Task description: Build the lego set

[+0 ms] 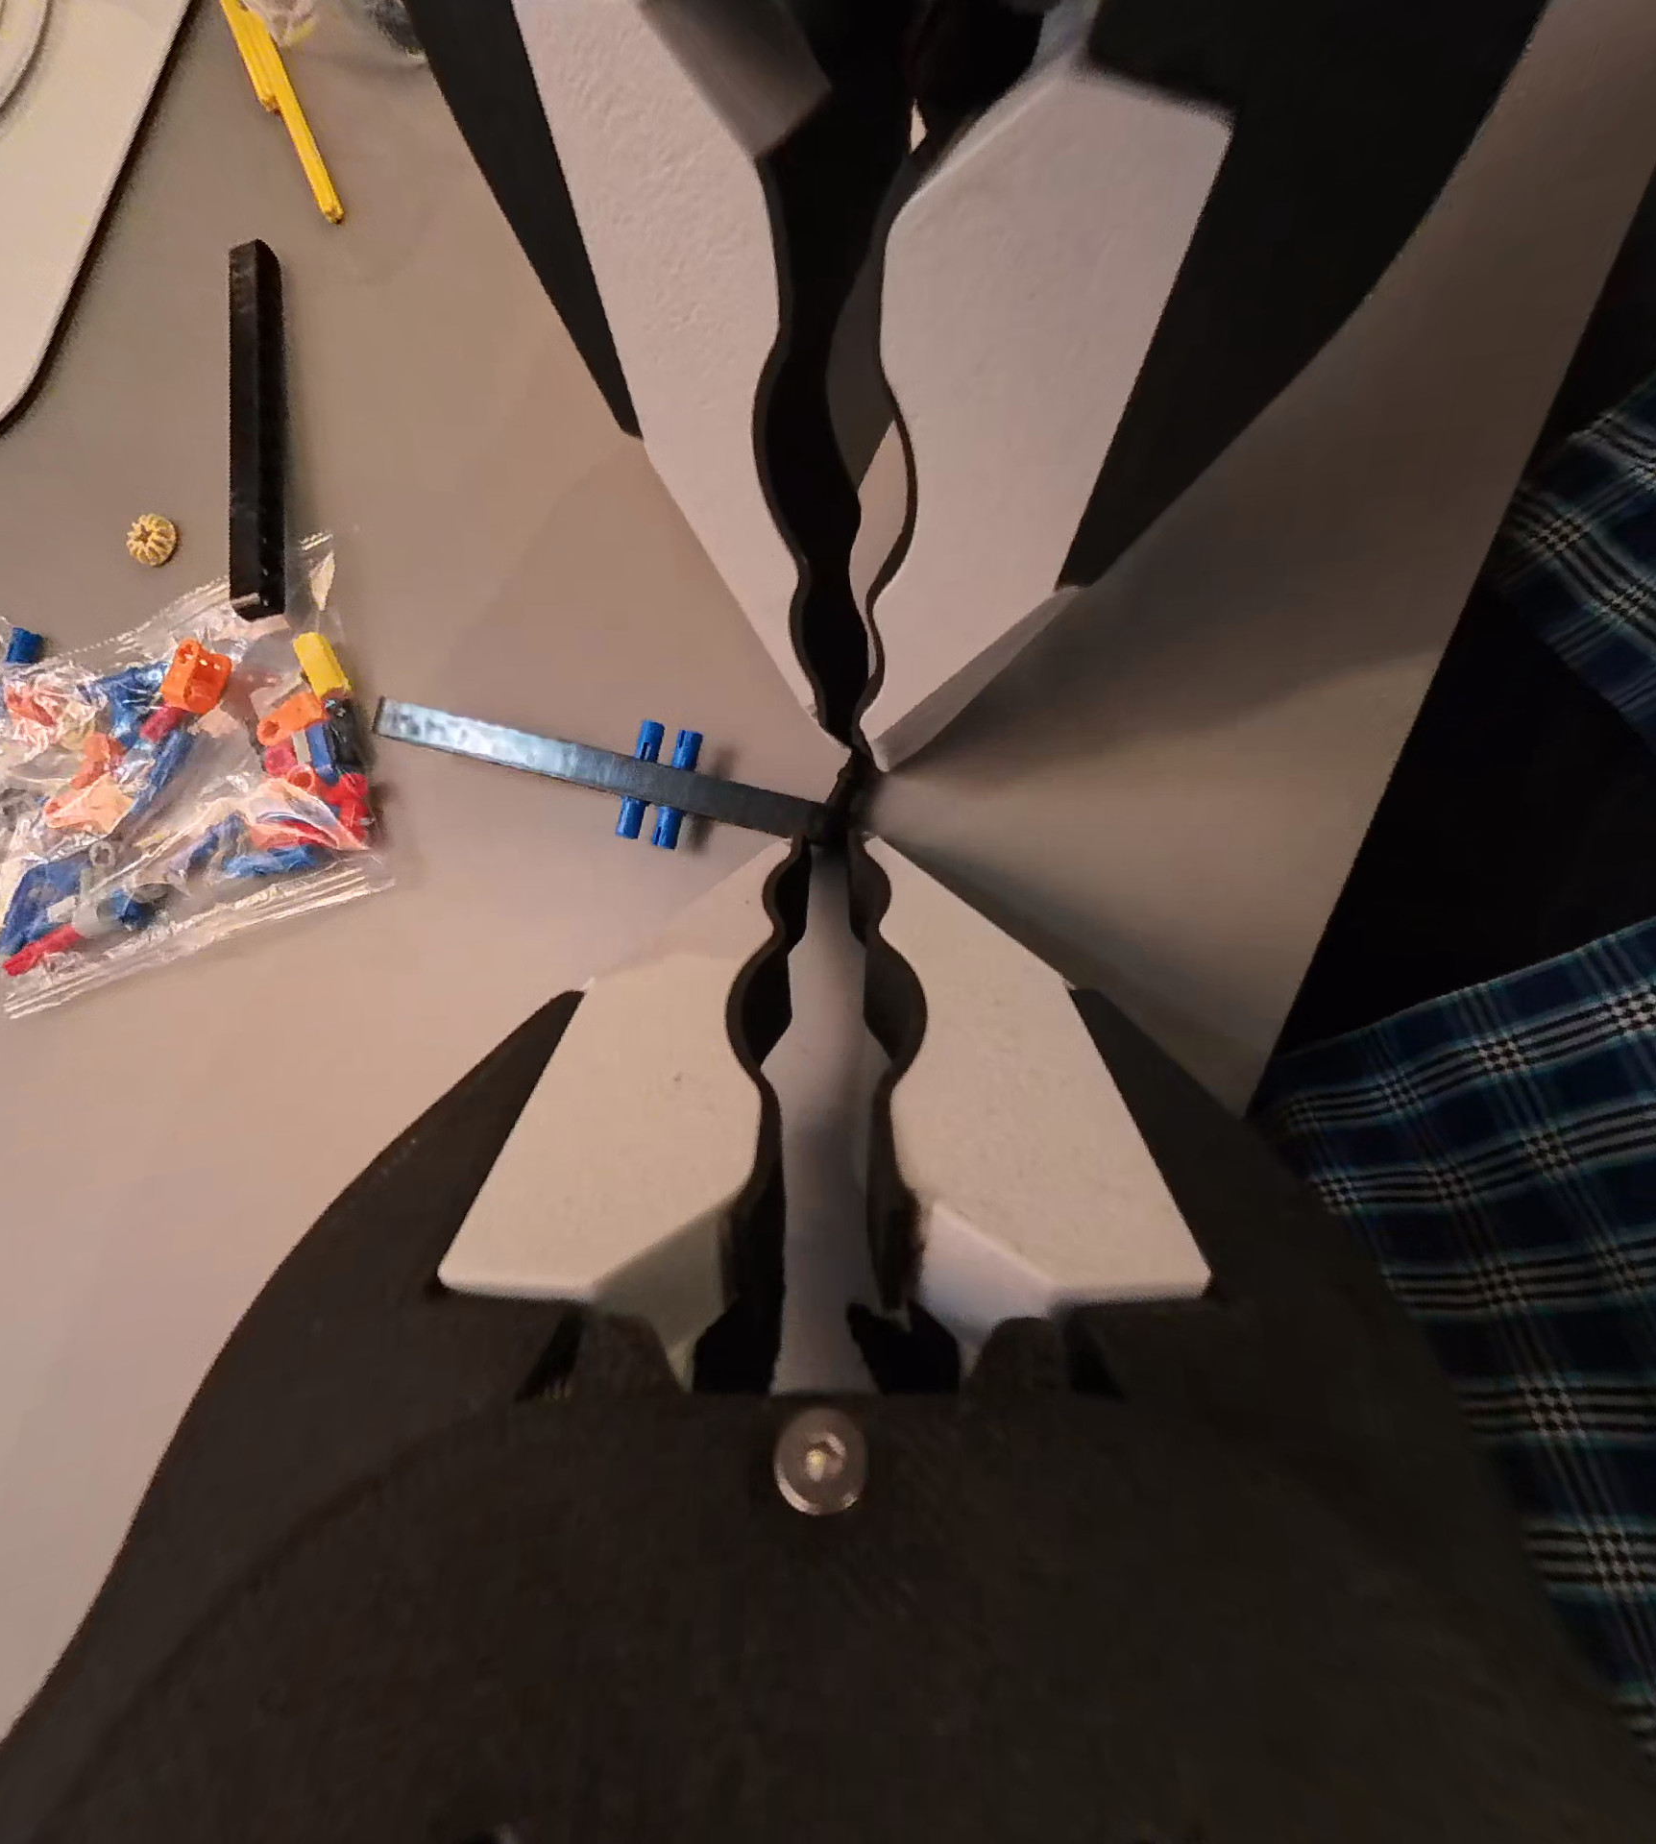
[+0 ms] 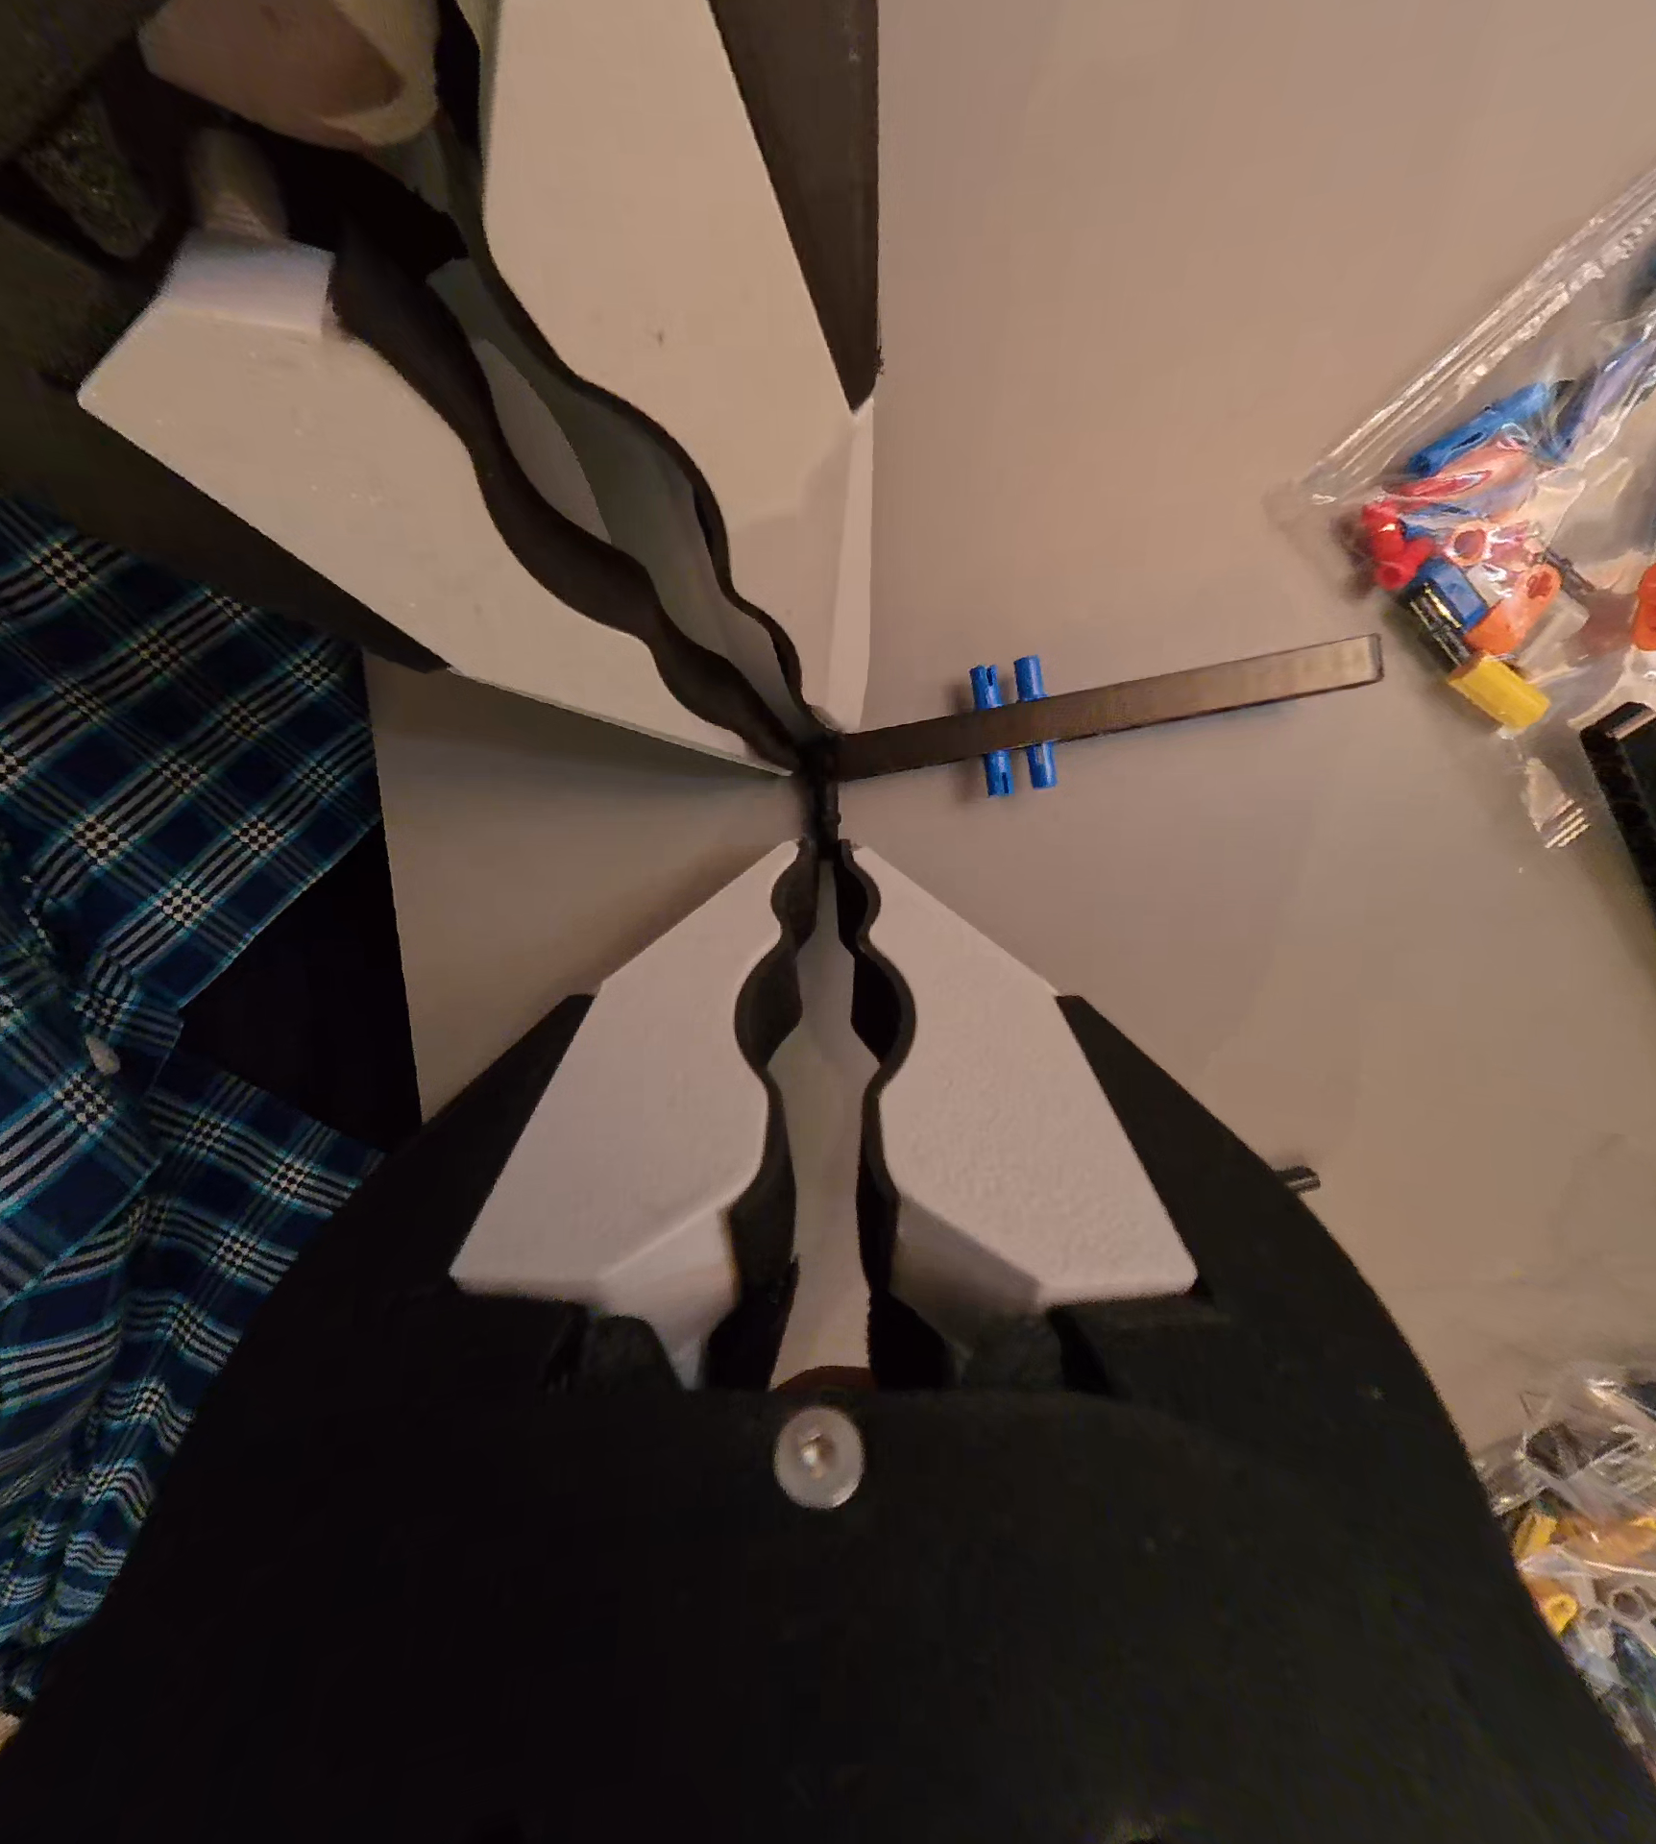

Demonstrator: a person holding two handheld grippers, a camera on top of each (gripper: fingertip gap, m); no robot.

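Observation:
A thin black lego beam (image 1: pixel 545 763) with two blue pins (image 1: pixel 661 788) through it is held level above the grey table (image 1: pixel 405 1048). My left gripper (image 1: pixel 829 848) is shut on the beam's near end. My right gripper (image 2: pixel 819 848) meets it tip to tip and is shut on a small black piece (image 2: pixel 821 793) at that same end. The beam (image 2: pixel 1153 698) and blue pins (image 2: pixel 1014 726) also show in the right wrist view. The right gripper (image 1: pixel 852 758) comes in from the top in the left wrist view. The left gripper (image 2: pixel 794 738) comes in from the upper left in the right wrist view.
A clear bag of small coloured parts (image 1: pixel 175 798) lies past the beam's far end. Near it lie a long black beam (image 1: pixel 255 429), a tan gear (image 1: pixel 152 541), a yellow piece (image 1: pixel 290 110) and a white board (image 1: pixel 6 249). A second parts bag (image 2: pixel 1622 1557) lies lower right. A person's plaid cloth (image 2: pixel 105 798) is beside the table edge. The tips of both grippers are at nearly the same place. From either gripper's tips it is about 20 centimeters to the tan gear (image 1: pixel 152 541).

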